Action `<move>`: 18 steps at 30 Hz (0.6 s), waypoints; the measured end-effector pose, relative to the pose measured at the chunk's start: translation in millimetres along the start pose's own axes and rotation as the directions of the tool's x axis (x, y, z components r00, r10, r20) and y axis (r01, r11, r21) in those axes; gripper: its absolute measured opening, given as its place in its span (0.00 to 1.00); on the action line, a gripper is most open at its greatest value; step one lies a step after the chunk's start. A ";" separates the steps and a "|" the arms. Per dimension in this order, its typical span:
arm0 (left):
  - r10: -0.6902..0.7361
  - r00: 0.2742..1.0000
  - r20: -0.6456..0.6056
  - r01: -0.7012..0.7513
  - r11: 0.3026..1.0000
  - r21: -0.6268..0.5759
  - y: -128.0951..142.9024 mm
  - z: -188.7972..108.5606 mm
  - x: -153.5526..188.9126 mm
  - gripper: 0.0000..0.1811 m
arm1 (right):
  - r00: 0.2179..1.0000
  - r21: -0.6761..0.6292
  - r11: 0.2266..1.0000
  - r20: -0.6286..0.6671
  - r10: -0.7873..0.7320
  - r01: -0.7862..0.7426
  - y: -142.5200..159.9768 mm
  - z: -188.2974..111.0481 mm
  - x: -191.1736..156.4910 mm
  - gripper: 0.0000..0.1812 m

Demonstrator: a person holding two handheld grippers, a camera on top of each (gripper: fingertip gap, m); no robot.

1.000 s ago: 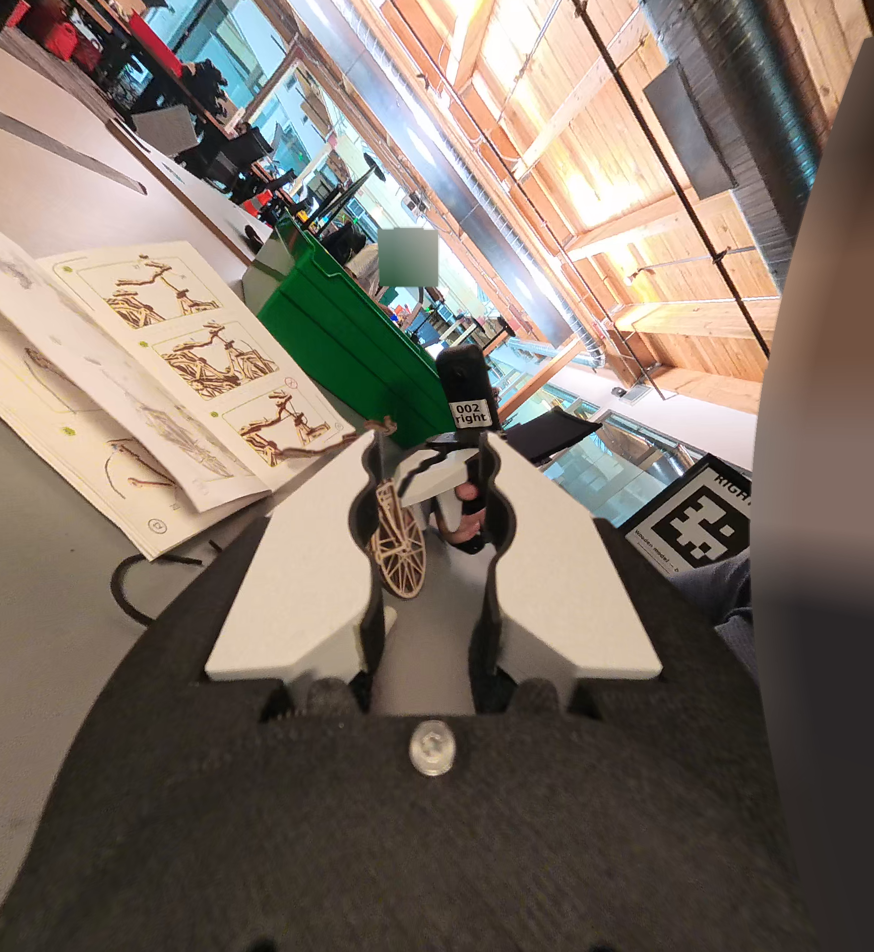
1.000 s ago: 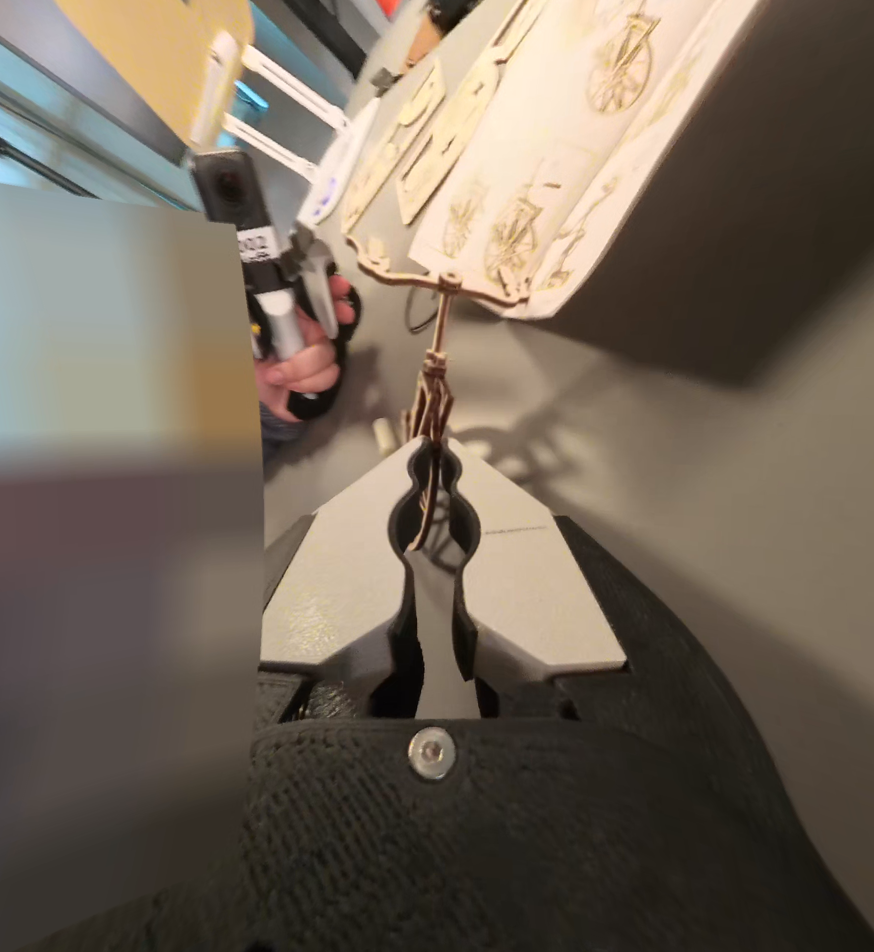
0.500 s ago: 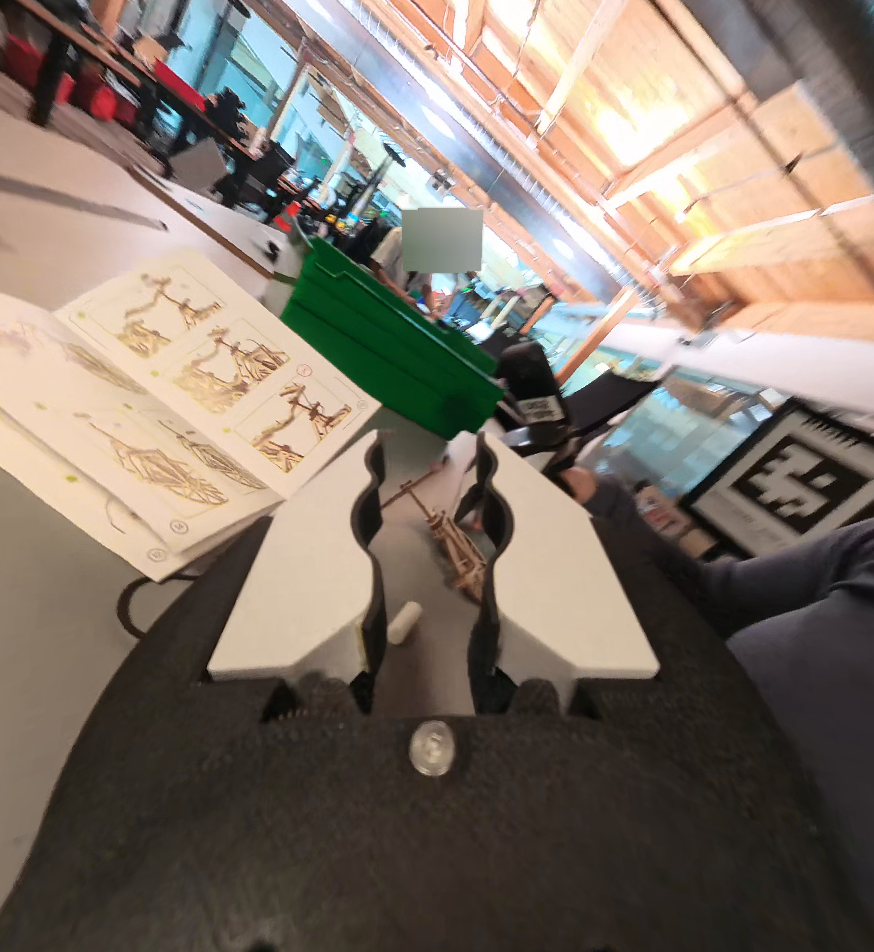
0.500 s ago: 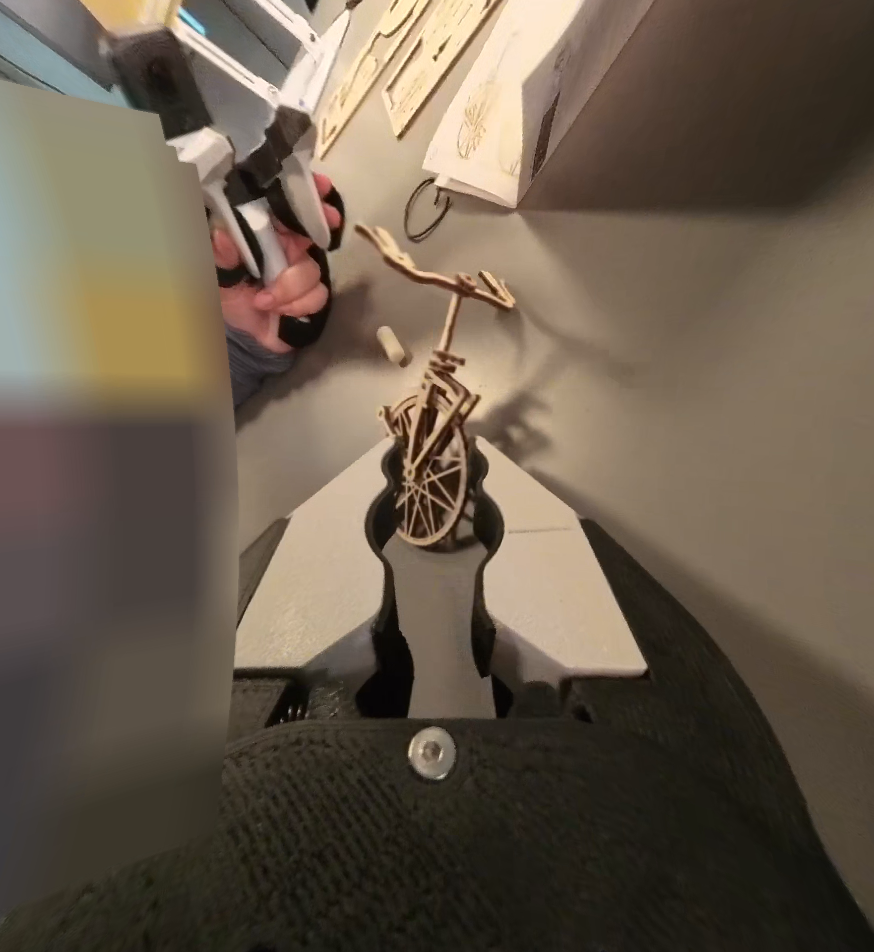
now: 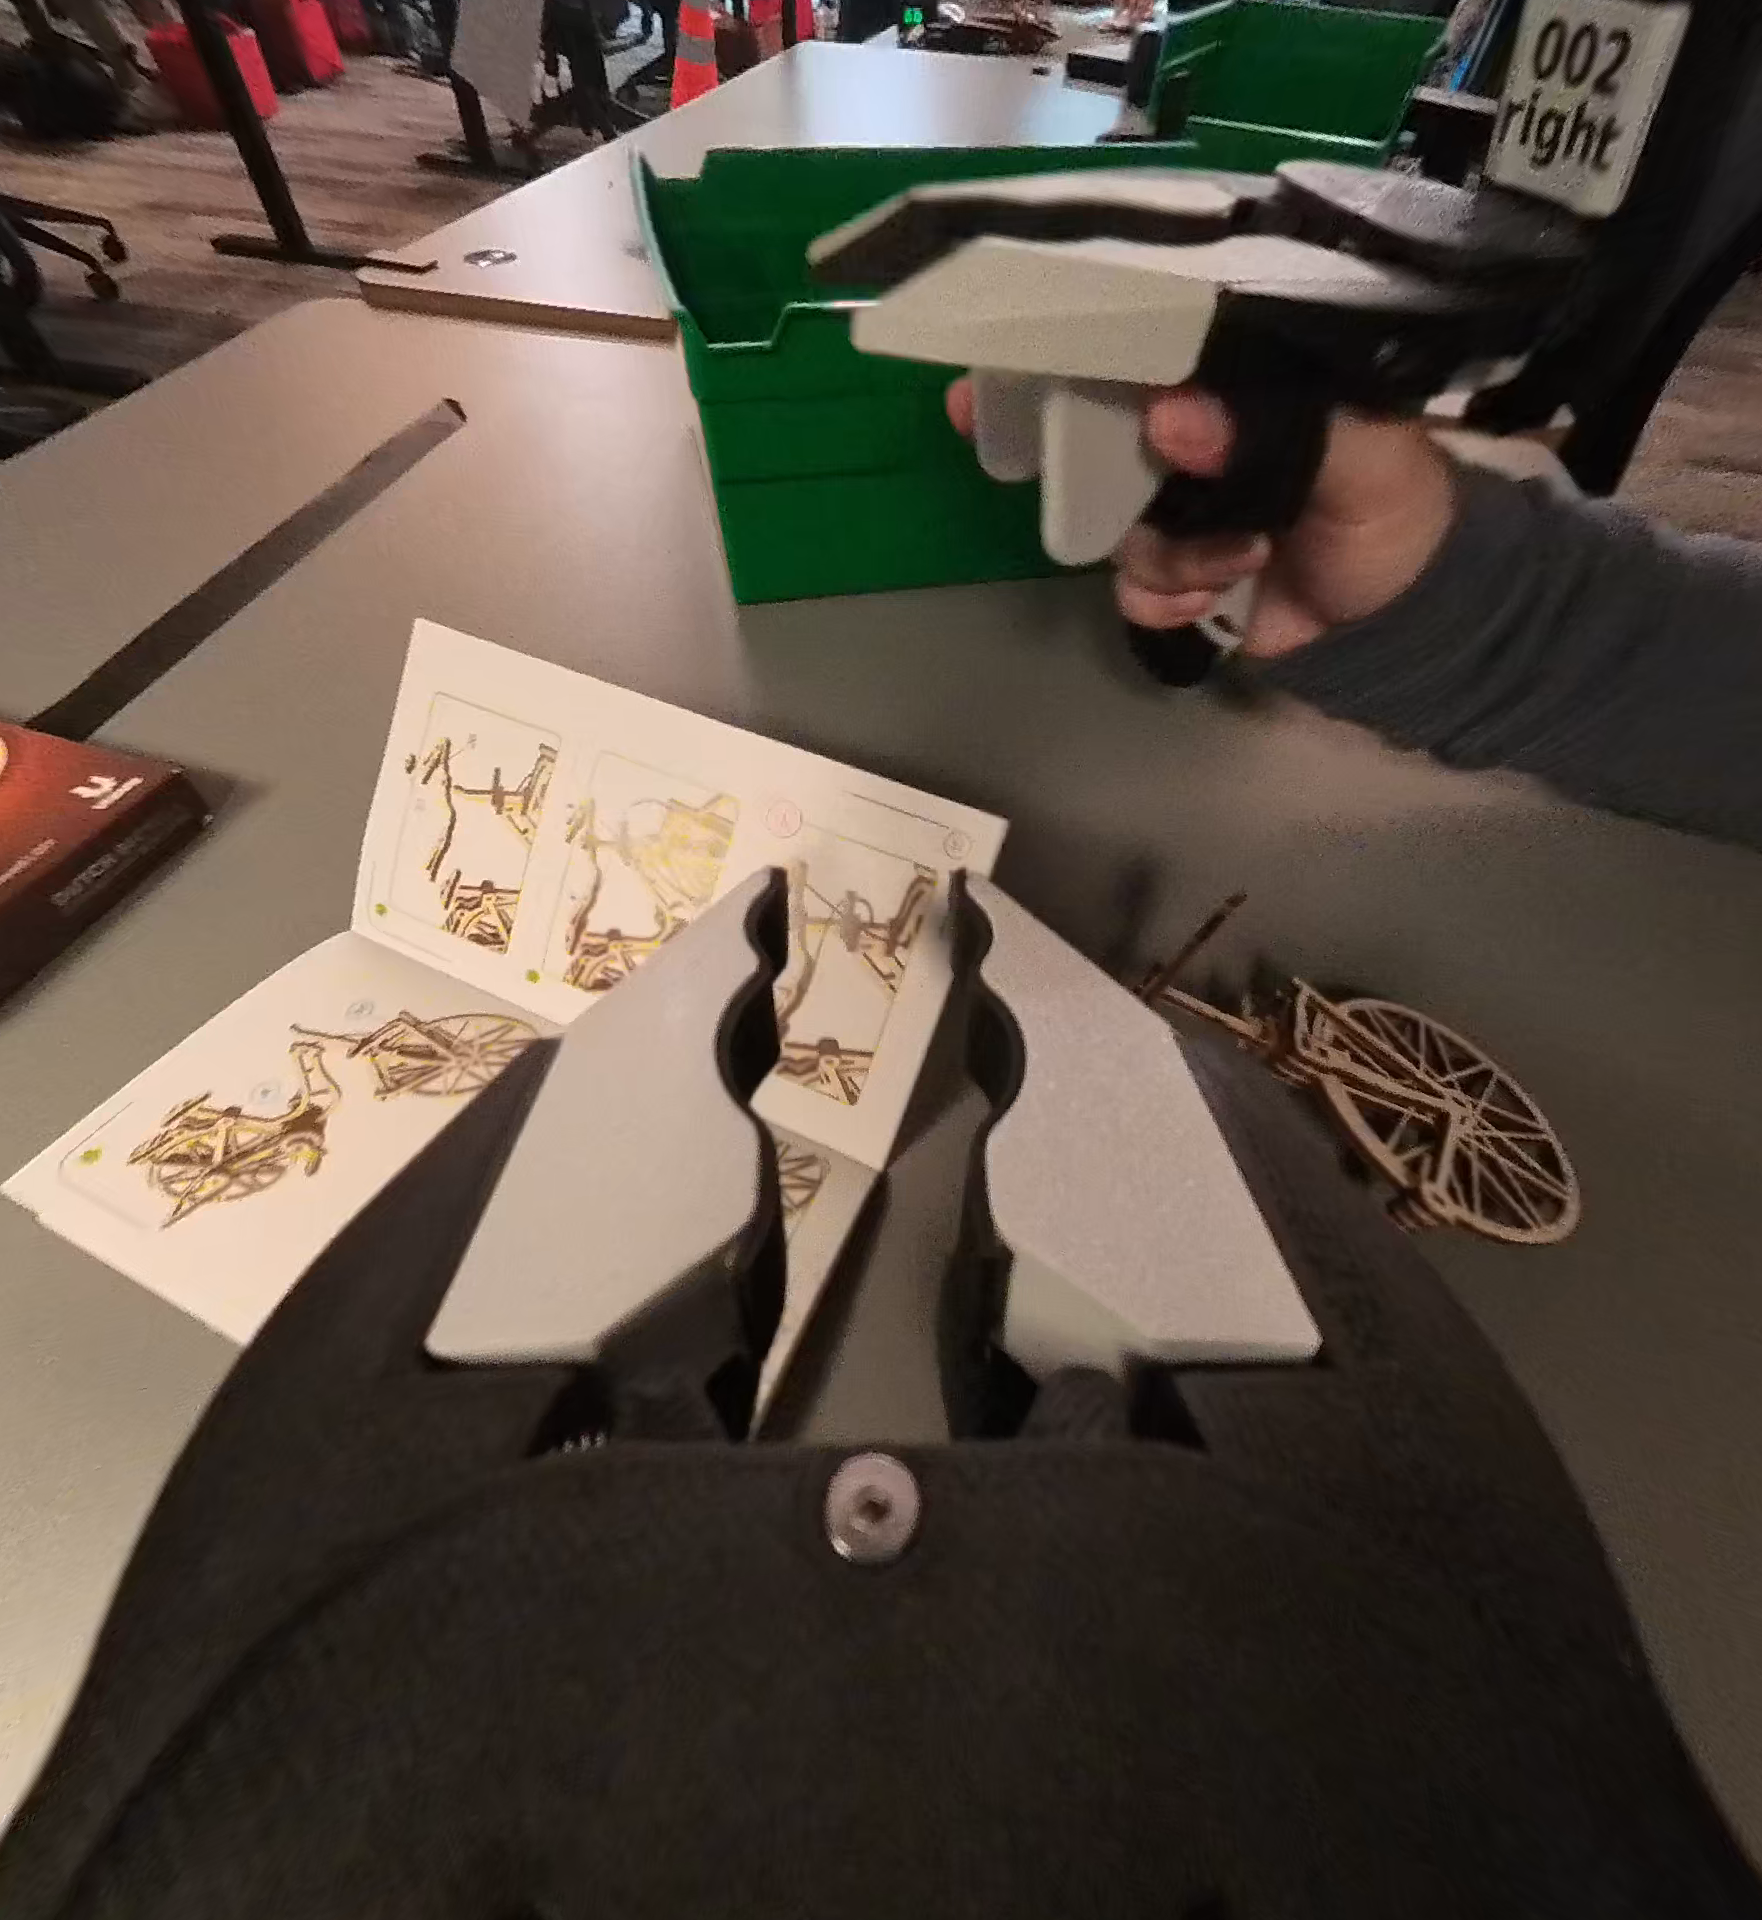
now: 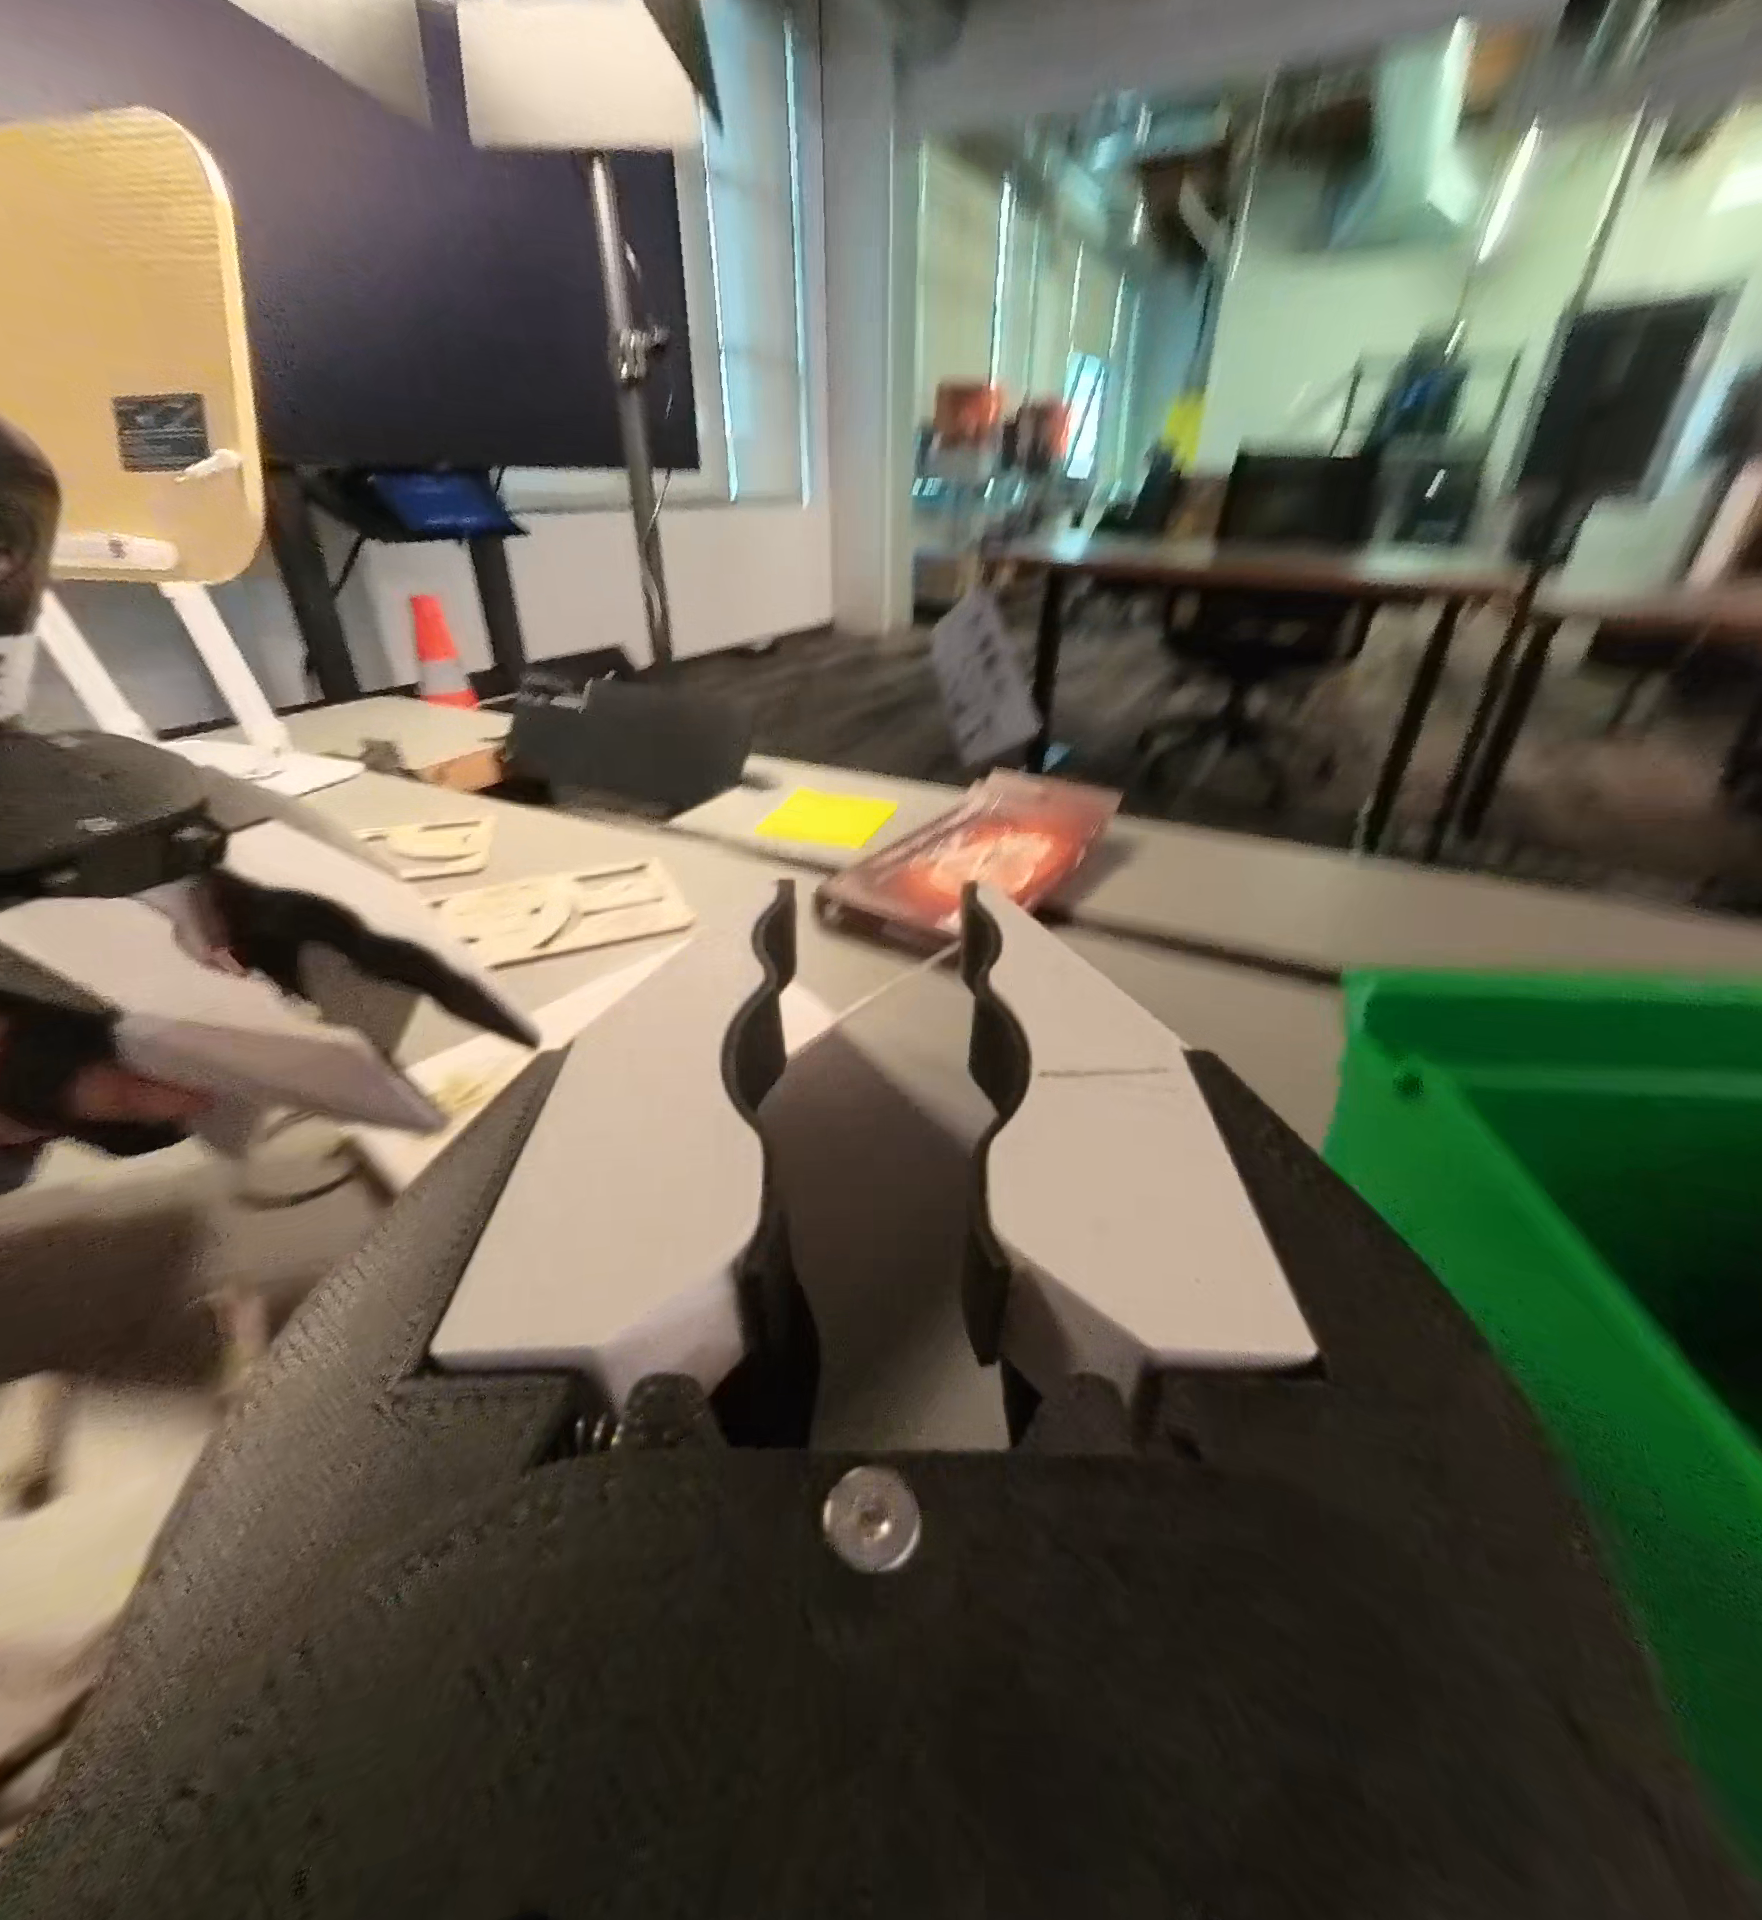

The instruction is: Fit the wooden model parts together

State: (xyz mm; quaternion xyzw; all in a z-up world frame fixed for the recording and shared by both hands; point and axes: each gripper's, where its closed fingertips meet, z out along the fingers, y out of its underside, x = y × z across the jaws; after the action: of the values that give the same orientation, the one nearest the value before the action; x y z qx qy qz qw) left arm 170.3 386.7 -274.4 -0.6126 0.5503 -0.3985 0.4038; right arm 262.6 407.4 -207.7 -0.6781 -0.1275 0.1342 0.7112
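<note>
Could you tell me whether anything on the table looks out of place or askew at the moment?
Yes: the wooden bicycle model lies flat on its side on the grey table, right of the instruction booklet, not upright. Neither tool holds it.

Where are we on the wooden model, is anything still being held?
Looks done: the wooden bicycle lies assembled on its side on the table. In hand: nothing; the left gripper and the right gripper are both open and empty. Left: unclear; part sheets remain on the table, and the instruction booklet lies open.
</note>
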 end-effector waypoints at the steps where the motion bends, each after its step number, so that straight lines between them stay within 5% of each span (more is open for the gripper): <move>1: -0.009 1.000 -0.017 0.009 1.000 0.010 -0.9 2.3 -1.1 0.17 | 0.998 0.043 0.997 -0.021 -0.059 0.060 -4.3 7.0 3.3 0.16; 7: -0.058 0.994 -0.097 0.053 0.997 -0.052 2.3 14.0 -11.8 0.43 | 0.941 0.195 0.922 -0.117 -0.317 0.335 -6.9 17.9 -0.5 0.14; 12: -0.031 0.987 -0.156 0.016 0.995 -0.099 15.3 26.7 -13.7 0.43 | 0.935 0.215 0.912 -0.011 -0.355 0.349 3.5 19.7 -18.2 0.12; 18: 0.056 0.998 -0.029 -0.059 0.990 -0.124 19.5 45.3 -39.6 0.42 | 0.922 0.203 0.902 -0.012 -0.387 0.381 7.2 29.7 -12.4 0.12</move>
State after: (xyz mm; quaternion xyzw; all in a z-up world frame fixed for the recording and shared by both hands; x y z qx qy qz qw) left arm 202.7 427.3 -310.5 -0.6153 0.5968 -0.3593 0.3689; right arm 240.1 430.9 -213.5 -0.5621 -0.2542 0.0134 0.7869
